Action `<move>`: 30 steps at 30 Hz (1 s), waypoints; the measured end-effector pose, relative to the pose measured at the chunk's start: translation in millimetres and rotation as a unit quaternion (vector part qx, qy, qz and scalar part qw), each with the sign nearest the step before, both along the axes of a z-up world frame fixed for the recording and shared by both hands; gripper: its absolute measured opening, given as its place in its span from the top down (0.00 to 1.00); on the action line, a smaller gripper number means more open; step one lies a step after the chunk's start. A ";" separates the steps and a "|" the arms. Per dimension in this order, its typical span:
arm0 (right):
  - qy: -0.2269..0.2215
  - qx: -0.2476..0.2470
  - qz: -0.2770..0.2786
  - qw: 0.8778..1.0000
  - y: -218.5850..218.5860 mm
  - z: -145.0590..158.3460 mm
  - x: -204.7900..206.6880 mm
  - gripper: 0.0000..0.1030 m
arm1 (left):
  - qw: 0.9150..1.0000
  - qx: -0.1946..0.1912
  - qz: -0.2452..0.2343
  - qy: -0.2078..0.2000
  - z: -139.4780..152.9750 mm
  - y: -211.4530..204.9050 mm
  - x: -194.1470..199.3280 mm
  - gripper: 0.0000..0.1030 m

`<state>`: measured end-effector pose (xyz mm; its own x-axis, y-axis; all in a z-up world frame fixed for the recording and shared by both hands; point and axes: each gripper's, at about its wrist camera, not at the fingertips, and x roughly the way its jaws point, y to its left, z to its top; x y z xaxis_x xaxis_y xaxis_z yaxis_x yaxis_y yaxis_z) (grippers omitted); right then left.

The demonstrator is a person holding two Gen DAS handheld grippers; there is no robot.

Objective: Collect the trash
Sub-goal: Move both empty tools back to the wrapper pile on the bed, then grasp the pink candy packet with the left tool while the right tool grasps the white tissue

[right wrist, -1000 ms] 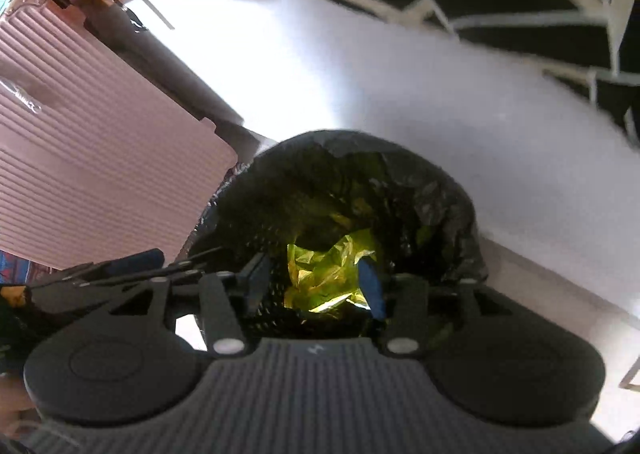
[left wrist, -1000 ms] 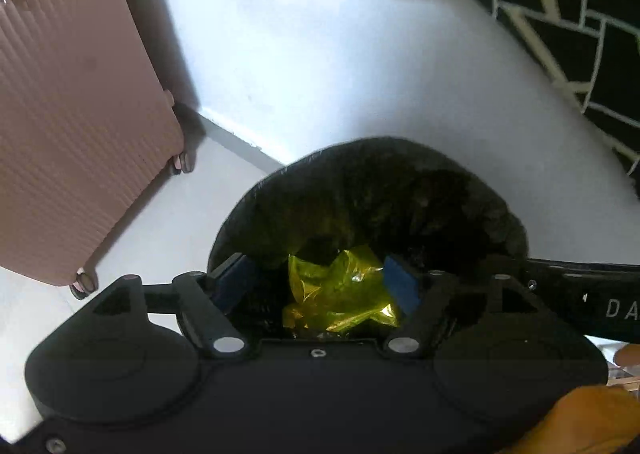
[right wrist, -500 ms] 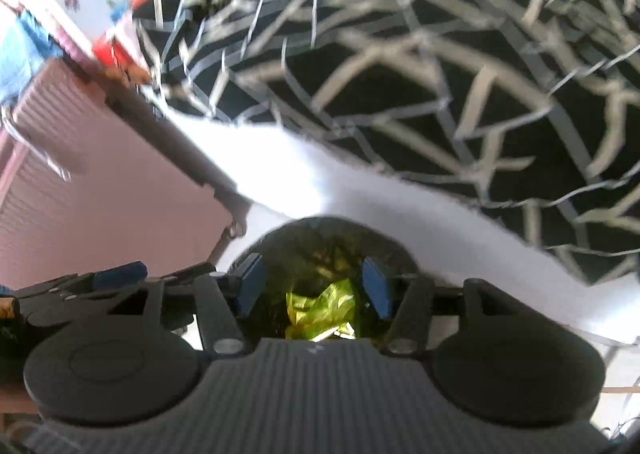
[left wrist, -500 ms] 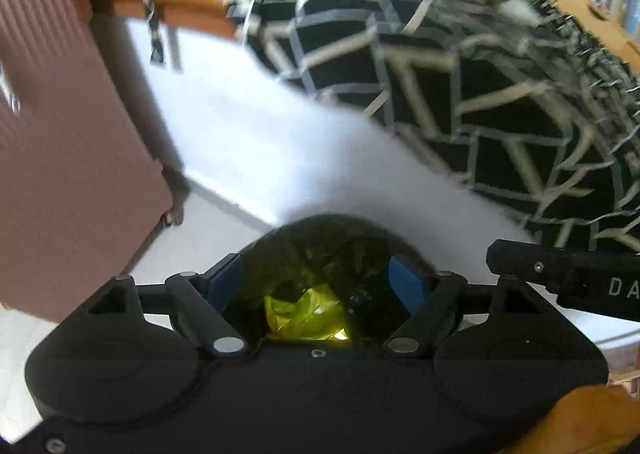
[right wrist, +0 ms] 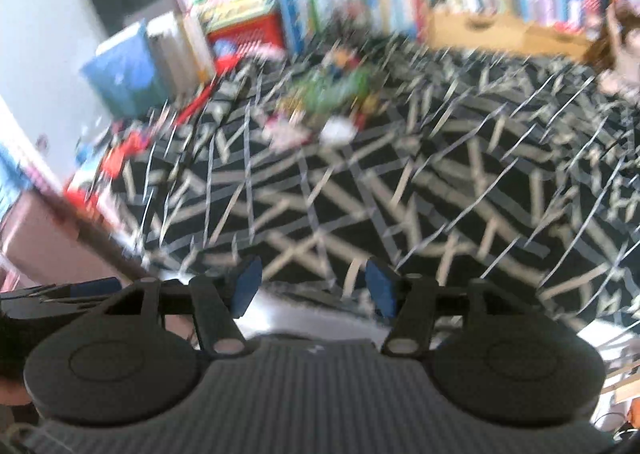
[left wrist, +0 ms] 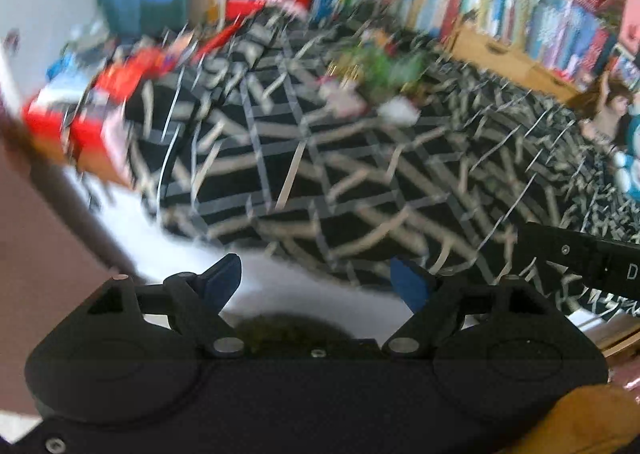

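Note:
Both views are blurred by motion. My left gripper is open with nothing between its blue pads. Just below it only the dark rim of the black trash bag shows above the gripper body. My right gripper is also open and empty. Far across the black patterned bedspread lie blurred scraps: a white crumpled piece, a pink-white piece and a green wrapper pile. The same scraps show in the right wrist view as a white piece and green pile.
A pink suitcase stands at the left. Red boxes sit at the bed's left edge. A bookshelf full of books lines the far side. The other gripper's black arm crosses the right of the left wrist view.
Both grippers have swung up and away from the black bag with the yellow wrapper in it. The views now face the bed and bookshelf; the yellow wrapper is out of sight.

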<state>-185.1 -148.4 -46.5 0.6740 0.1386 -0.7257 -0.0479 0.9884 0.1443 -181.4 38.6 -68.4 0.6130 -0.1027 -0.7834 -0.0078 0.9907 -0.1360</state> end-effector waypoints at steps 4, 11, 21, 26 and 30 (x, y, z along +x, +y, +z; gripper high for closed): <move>-0.041 -0.017 -0.026 0.999 -6.8 23.9 12.3 0.31 | 0.999 -0.003 -0.016 -0.029 28.2 -4.4 28.9 0.24; -0.072 -0.048 -0.032 0.996 -10.4 38.1 60.7 0.31 | 0.999 -0.015 -0.017 -0.043 49.1 -14.0 94.1 0.25; -0.059 -0.097 0.062 0.992 -12.3 -8.1 175.1 0.31 | 0.999 -0.008 0.040 -0.003 9.1 -37.2 222.3 0.22; -0.021 -0.097 0.106 0.989 -10.7 -45.5 225.6 0.31 | 0.996 0.005 0.081 0.043 -33.5 -46.1 277.4 0.23; -0.002 -0.103 0.142 0.985 -5.7 -69.3 253.0 0.31 | 0.992 0.006 0.105 0.070 -61.8 -49.5 311.1 0.23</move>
